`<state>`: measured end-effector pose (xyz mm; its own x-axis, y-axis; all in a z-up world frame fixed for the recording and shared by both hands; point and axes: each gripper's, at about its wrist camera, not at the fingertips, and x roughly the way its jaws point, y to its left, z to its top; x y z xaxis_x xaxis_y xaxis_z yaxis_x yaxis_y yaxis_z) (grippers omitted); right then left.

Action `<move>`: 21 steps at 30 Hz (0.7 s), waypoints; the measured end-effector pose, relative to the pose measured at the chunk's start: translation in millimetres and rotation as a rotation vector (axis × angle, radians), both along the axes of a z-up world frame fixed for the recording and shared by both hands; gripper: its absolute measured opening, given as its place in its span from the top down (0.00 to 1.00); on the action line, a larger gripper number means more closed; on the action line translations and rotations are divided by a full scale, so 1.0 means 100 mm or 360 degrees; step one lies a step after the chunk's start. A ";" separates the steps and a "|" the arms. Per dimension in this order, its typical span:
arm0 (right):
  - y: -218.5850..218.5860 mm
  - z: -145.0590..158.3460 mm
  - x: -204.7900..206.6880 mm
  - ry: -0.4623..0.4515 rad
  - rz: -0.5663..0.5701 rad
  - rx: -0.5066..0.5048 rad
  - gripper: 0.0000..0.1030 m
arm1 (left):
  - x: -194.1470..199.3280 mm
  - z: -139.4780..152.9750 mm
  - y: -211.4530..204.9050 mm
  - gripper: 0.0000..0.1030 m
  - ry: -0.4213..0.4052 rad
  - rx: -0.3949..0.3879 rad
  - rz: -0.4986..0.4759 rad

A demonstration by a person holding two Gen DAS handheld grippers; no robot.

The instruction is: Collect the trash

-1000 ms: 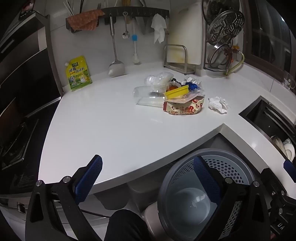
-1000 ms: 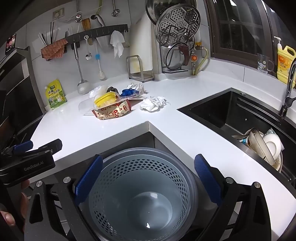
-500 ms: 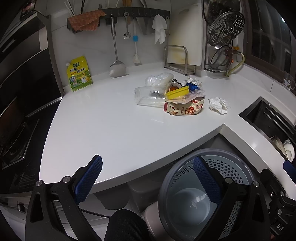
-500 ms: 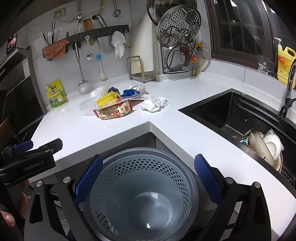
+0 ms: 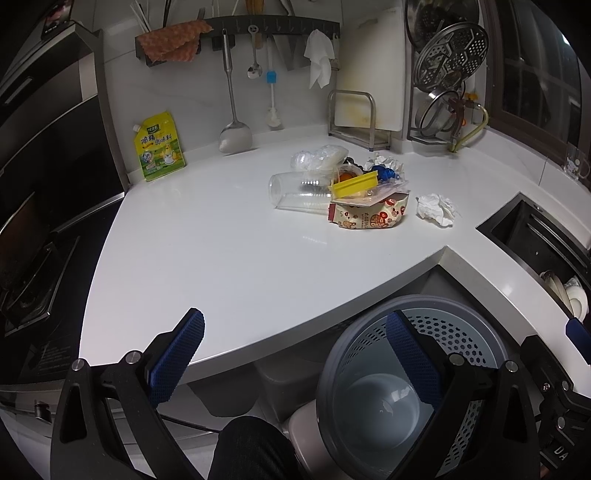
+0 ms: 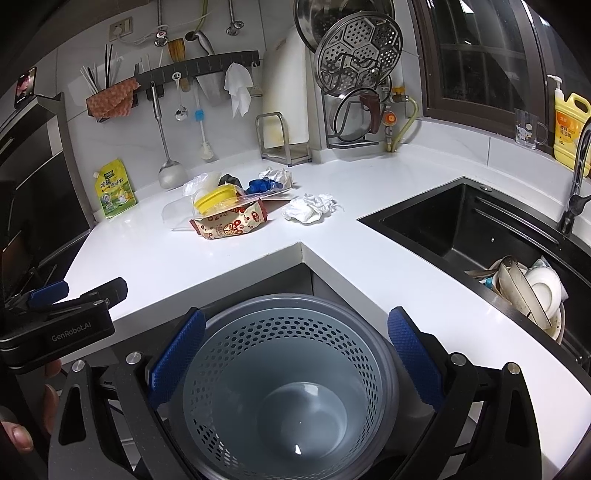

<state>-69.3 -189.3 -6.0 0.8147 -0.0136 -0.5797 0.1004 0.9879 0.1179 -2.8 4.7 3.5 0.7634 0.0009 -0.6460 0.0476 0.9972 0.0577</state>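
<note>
A heap of trash lies on the white counter [image 5: 221, 251]: a clear plastic cup [image 5: 295, 194] on its side, a printed snack bag [image 5: 369, 218], a yellow lid [image 5: 354, 186], a blue scrap [image 5: 384, 172] and clear plastic wrap [image 5: 317, 157]. A crumpled white tissue [image 5: 436, 208] sits just right of the heap. The same snack bag [image 6: 232, 225] and tissue [image 6: 310, 208] show in the right wrist view. A grey perforated bin [image 6: 288, 384] stands on the floor below the counter corner. My left gripper [image 5: 295, 362] is open over the counter's front edge. My right gripper [image 6: 295, 358] is open above the bin, holding nothing.
A black sink [image 6: 480, 236] with stacked dishes [image 6: 532, 291] lies to the right. A yellow seasoning pouch [image 5: 159, 147] leans on the back wall under a utensil rail [image 5: 240, 26]. A stove [image 5: 26, 288] sits left. A dish rack [image 6: 358, 85] stands at the back.
Both views have shifted slightly; the trash heap sits a little lower and nearer in frame. Both grippers stay open and nothing on the counter has moved.
</note>
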 end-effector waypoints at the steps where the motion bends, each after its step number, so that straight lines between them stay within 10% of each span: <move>1: 0.00 0.00 0.00 0.0000 0.0000 -0.0001 0.08 | 0.00 0.00 0.00 0.06 -0.0002 -0.0001 -0.0001; 21: -0.02 -0.03 -0.02 0.0007 0.0012 0.0046 0.08 | -0.05 0.02 0.05 0.06 0.0008 -0.0003 0.0000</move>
<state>-71.2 -191.7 -8.7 0.8122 0.0096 -0.5832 0.0934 0.9848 0.1462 -7.6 9.6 5.2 0.7601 -0.0007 -0.6498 0.0482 0.9973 0.0553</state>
